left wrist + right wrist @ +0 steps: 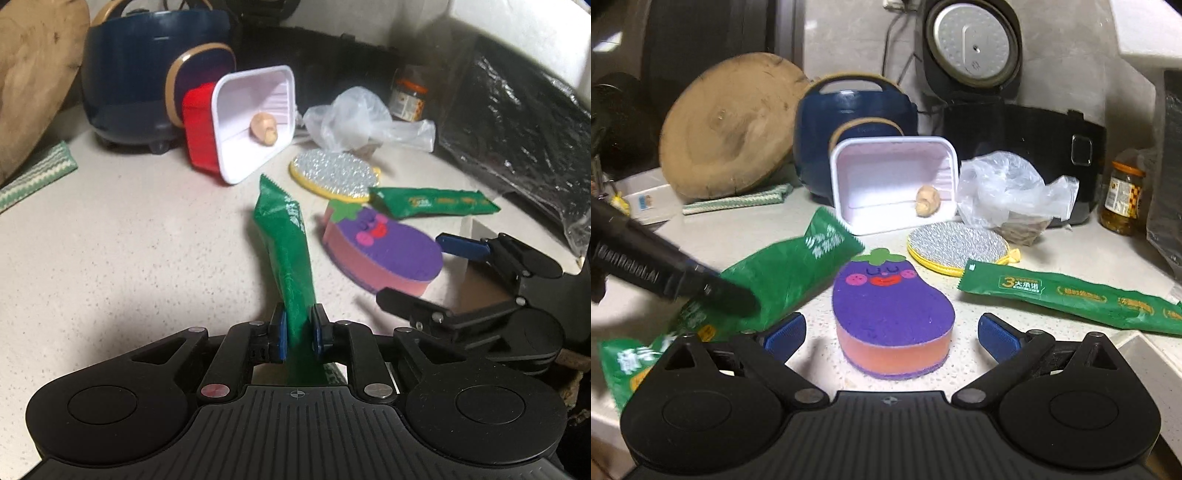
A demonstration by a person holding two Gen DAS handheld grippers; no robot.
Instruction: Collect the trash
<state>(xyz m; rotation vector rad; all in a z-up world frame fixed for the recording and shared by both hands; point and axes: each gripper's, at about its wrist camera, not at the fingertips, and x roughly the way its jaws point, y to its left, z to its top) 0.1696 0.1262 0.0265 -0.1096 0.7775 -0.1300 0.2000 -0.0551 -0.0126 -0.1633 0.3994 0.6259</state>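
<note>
Green wrapper, left wrist view: green wrapper (290,254) stands up between the blue pads (282,334) of the left gripper (300,332), which are closed tight on its lower part; its serrated top edge leans up and away over the speckled counter (129,240).
Left gripper, left wrist view: nearly closed, clamped on the green wrapper, nothing else between its fingers.
Second wrapper, left wrist view: second green wrapper (436,201) lies flat on the counter, beyond the eggplant sponge (384,254) and just beside the silver scrubber (336,175), well apart from the left gripper.
Right gripper, left wrist view: right gripper (424,271) enters from the right edge, fingers spread wide, empty, close to the sponge's right side.
Hard to make out, left wrist view: the wrapper's lower end drops behind the gripper body; print on it is blurred.
Green wrapper, right wrist view: the held wrapper (783,280) sits at left, raised and slanted, with a dark finger of the left gripper (713,291) across it; its lower end runs off toward the bottom left corner.
Right gripper, right wrist view: right gripper (892,334) is wide open and holds nothing; the eggplant sponge (892,314) lies on the counter between and just ahead of its blue pads (999,338), untouched by them as far as shows.
Second wrapper, right wrist view: second wrapper (1071,293) lies flat to the right of the sponge, its far end cut off by the frame edge.
Other trash, right wrist view: white tray (886,177) is tipped on its side with a small tan lump (927,199) inside; a crumpled clear bag (1004,188) sits beside it.
Hard to make out, right wrist view: the left gripper is motion-blurred, so its closing cannot be read here.
</note>
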